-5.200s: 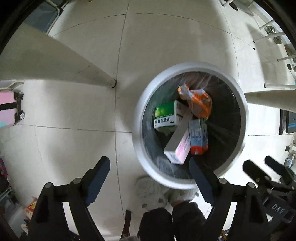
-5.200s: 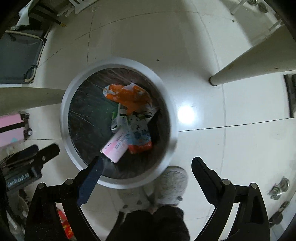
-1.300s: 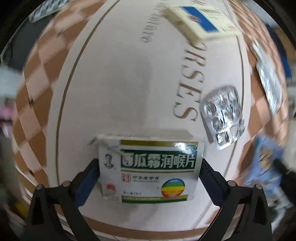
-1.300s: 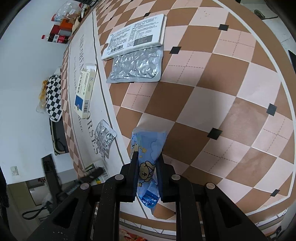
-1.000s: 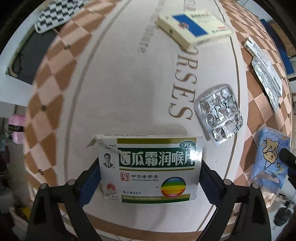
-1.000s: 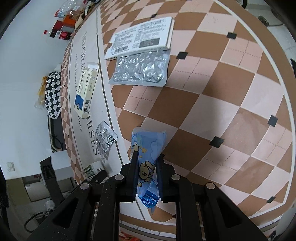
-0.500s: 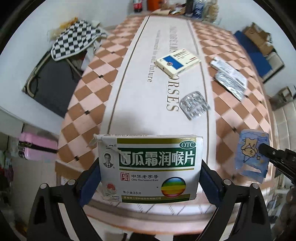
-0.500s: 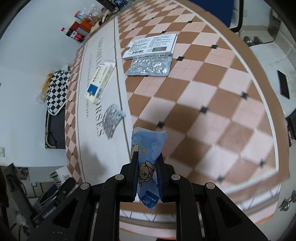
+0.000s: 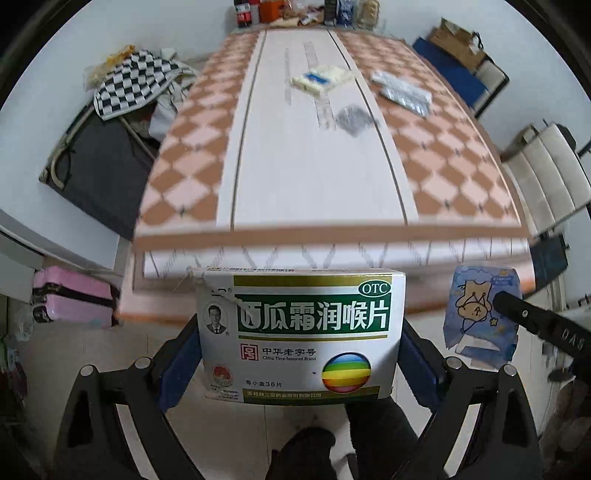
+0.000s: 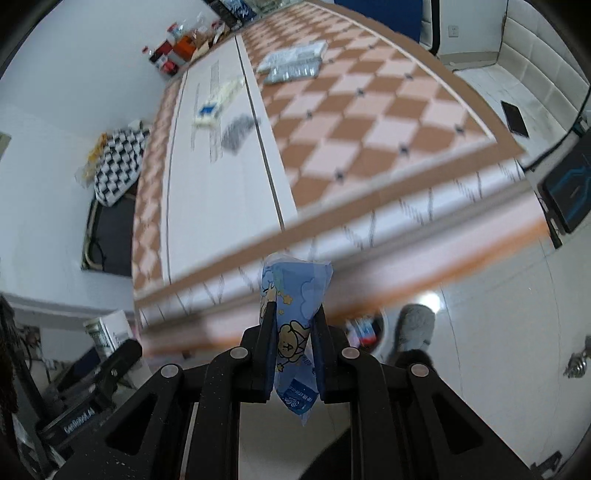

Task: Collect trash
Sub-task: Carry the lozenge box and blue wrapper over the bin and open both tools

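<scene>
My left gripper (image 9: 299,332) is shut on a white and green medicine box (image 9: 301,332) and holds it in the air, off the near edge of the table (image 9: 295,184). My right gripper (image 10: 293,321) is shut on a blue cartoon-print wrapper (image 10: 295,295), also off the table edge; the wrapper shows in the left wrist view (image 9: 480,314) at the right. On the table lie a white and blue box (image 9: 319,79), a blister pack (image 9: 352,118) and foil packs with a leaflet (image 9: 402,90). A bit of the trash bin (image 10: 364,328) shows under the table edge.
A pink suitcase (image 9: 70,299) stands at the left on the floor. A checkered cloth (image 9: 133,81) lies over a dark folding cot (image 9: 96,170). Bottles and boxes (image 9: 295,11) crowd the table's far end. White chairs (image 9: 550,166) stand at the right. The person's slipper (image 10: 415,325) is on the floor.
Both grippers have pulled back from the table with their loads and now hang off its near edge, lower and farther away. The table items look smaller and blurred.
</scene>
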Available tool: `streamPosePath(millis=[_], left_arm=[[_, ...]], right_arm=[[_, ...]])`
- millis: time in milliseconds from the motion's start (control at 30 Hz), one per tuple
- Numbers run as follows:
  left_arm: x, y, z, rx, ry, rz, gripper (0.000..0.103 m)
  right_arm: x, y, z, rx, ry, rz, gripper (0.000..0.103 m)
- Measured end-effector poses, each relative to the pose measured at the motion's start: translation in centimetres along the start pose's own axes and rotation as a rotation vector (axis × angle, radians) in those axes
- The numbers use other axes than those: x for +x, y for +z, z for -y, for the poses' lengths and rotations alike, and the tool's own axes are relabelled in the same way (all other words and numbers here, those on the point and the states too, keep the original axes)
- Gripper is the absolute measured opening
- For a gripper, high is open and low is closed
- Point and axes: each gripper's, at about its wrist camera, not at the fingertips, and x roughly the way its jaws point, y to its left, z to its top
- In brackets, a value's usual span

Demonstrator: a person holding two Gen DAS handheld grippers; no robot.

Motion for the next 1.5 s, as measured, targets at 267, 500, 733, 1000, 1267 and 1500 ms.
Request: streamPosePath(millis=[267, 500, 733, 1000, 1267, 1500], left_arm=[[6.8, -7.4, 0.8, -0.016, 0.013, -0.145, 0.096], [17.9, -11.3, 0.6, -0.088, -0.017, -0.248, 0.096], [30.1, -12.7, -0.2, -0.195, -0.166, -0.332, 0.096], [40.3, -11.8, -1.3, -0.247, -0.295, -0.415, 0.096], [42.1, -11.6, -2.0, -0.217, -0.271, -0.412, 0.097], [41.6, -12.1, -2.6, -0.207, -0.23, -0.401, 0.099]], right_arm=[[5.4, -8.8, 1.9, -0.155, -0.124, -0.117, 0.017], [15.5, -13.6, 7.1, -0.214, -0.172, -0.263, 0.017], [25.1, -14.5, 12.3, -0.191, -0.164, -0.302, 0.017], [36.3, -13.0, 15.3, -0.103, -0.111, -0.304, 0.017], [42.2, -12.9, 15.8, -0.088, -0.114, -0.28, 0.017], [43.9, -12.8, 16.0, -0.066, -0.077, -0.287, 0.067]])
